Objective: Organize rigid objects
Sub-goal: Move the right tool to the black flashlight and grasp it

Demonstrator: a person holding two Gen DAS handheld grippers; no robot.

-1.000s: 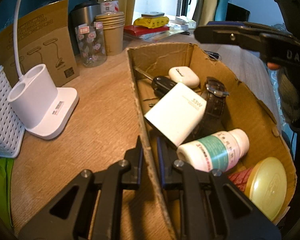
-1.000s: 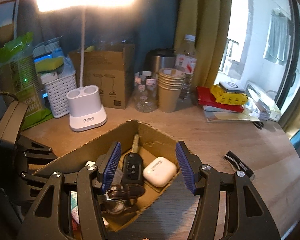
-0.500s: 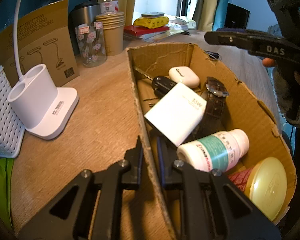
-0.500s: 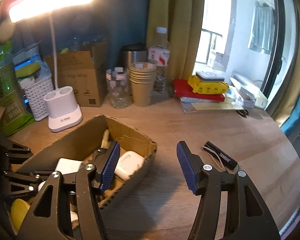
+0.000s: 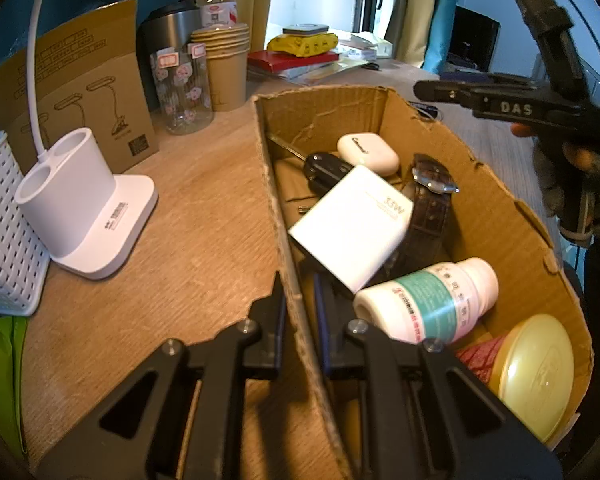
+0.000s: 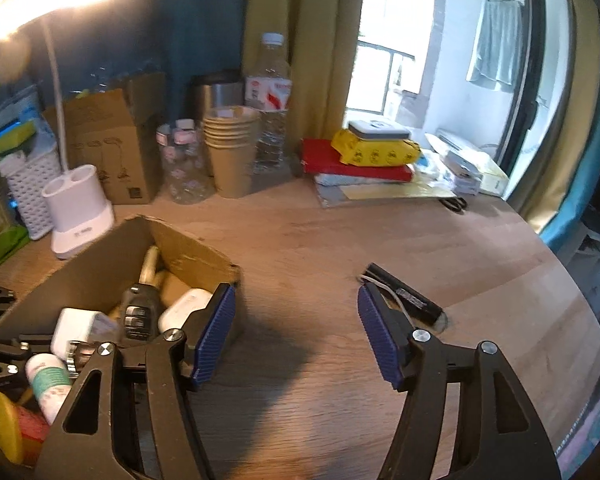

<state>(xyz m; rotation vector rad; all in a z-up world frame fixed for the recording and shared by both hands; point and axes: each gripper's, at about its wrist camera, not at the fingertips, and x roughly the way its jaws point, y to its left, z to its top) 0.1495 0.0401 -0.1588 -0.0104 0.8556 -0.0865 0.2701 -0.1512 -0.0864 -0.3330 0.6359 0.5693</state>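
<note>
My left gripper [image 5: 300, 312] is shut on the near wall of the cardboard box [image 5: 484, 184]. Inside lie a white charger [image 5: 352, 220], a white earbud case [image 5: 368, 152], a black car key [image 5: 324, 168], a brown-strapped watch [image 5: 432, 196], a white pill bottle [image 5: 428, 300] and a yellow-lidded jar [image 5: 536, 376]. My right gripper [image 6: 296, 336] is open and empty above the bare desk, to the right of the box [image 6: 96, 272]. A black stick-shaped device with a cord [image 6: 404, 294] lies on the desk just beyond its right finger [image 6: 376, 336].
A white lamp base [image 5: 84, 216], white basket [image 5: 0, 232], lamp carton [image 5: 80, 84], patterned bottle [image 5: 184, 84], paper cups [image 5: 224, 60], steel mug and water bottle [image 6: 272, 92] line the back. Books and a yellow pack [image 6: 372, 152] sit near the window. Scissors [image 6: 456, 202] lie far right.
My right gripper has swung right, away from above the box to over the desk near the black device. The left gripper and box have not moved.
</note>
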